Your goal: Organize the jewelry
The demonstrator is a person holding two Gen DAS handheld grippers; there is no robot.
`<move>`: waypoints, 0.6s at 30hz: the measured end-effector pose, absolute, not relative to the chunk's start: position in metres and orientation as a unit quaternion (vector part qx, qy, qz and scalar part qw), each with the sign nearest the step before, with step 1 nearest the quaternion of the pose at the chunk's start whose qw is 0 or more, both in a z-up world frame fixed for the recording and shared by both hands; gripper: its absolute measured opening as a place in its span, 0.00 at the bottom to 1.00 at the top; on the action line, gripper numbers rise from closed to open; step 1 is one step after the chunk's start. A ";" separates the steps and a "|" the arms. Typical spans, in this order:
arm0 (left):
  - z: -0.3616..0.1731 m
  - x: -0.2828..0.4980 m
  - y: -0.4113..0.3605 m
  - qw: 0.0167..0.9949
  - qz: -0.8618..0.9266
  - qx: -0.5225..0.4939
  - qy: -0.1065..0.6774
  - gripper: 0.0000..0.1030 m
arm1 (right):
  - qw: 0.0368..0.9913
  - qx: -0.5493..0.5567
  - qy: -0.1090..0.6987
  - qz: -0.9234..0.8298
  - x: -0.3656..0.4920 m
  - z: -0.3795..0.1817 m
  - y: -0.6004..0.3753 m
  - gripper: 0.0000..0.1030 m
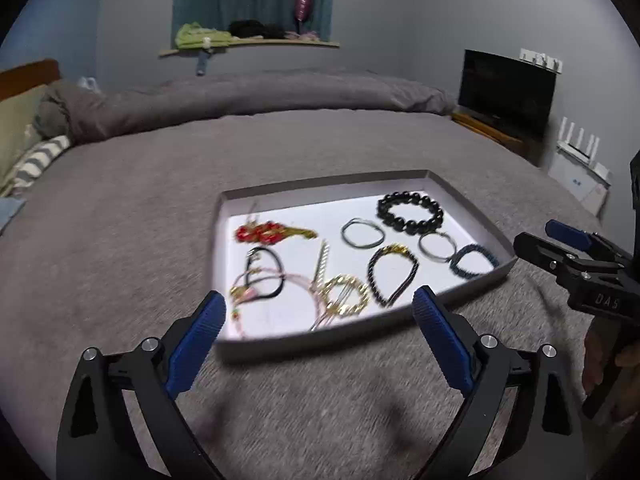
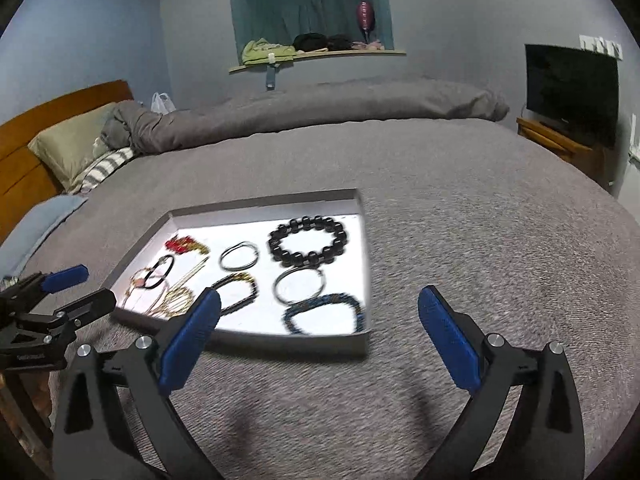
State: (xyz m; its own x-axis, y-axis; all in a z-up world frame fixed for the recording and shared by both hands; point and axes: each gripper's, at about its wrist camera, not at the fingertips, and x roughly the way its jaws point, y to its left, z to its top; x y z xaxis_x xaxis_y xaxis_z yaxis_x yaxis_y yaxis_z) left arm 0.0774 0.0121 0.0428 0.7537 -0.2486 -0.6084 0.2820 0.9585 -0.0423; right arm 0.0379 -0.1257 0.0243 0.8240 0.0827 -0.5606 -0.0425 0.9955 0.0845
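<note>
tray (image 1: 472, 196) frame centre, jewelry inside | left gripper (image 1: 316, 316) spread wide, empty, at near rim over gold ring (image 1: 346, 295) | right gripper (image 2: 320, 320) wide, empty, tray upper-left | left nearer

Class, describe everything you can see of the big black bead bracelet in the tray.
The black bead bracelet is a closed ring of large, round, glossy black beads, perhaps stone or glass. It lies flat on the white floor of the shallow grey tray, in the far right corner, close to the walls. A thin grey ring bracelet lies just in front of it, seemingly touching its near edge. No fingers touch it; both grippers are held short of the tray, over the grey blanket.
</note>
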 end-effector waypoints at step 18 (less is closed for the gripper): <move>0.014 0.069 0.020 0.937 -0.078 0.051 0.337 0.95 | 0.945 -0.006 0.325 0.036 0.033 -0.004 -0.089 0.95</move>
